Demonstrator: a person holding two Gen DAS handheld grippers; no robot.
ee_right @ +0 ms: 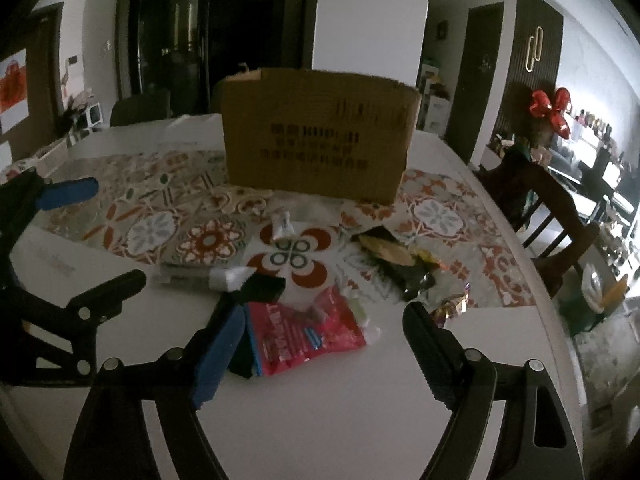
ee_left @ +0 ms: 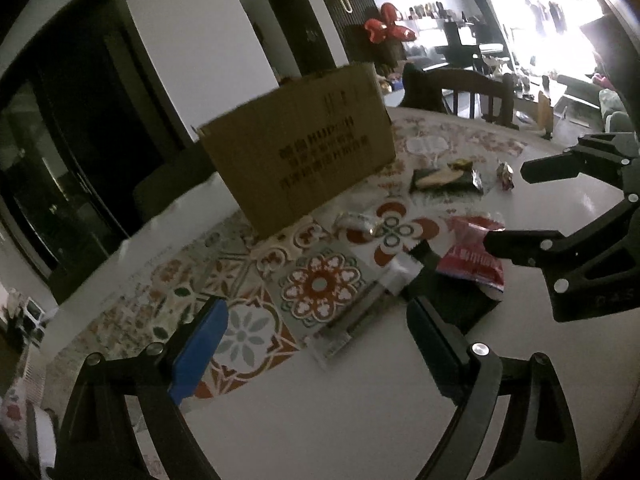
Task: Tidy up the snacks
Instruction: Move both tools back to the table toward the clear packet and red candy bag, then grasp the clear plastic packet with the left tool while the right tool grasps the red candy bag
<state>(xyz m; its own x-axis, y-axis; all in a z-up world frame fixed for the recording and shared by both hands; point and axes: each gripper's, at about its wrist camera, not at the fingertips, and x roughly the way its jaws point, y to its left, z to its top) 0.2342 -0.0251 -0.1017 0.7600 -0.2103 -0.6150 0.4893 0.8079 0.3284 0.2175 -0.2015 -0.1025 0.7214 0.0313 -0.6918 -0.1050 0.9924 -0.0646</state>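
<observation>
A brown cardboard box stands upright at the back of the patterned table mat. Snack packets lie in front of it: a red packet, a dark packet with a biscuit picture, a grey-and-black flat packet, a small white packet and a small shiny sweet. My left gripper is open and empty above the mat. My right gripper is open, its fingers either side of the red packet, a little above it.
The table is white with a tiled mat across it. A wooden chair stands at the right edge. A dark chair stands behind the table on the left. Doorways and a sunlit living room lie beyond.
</observation>
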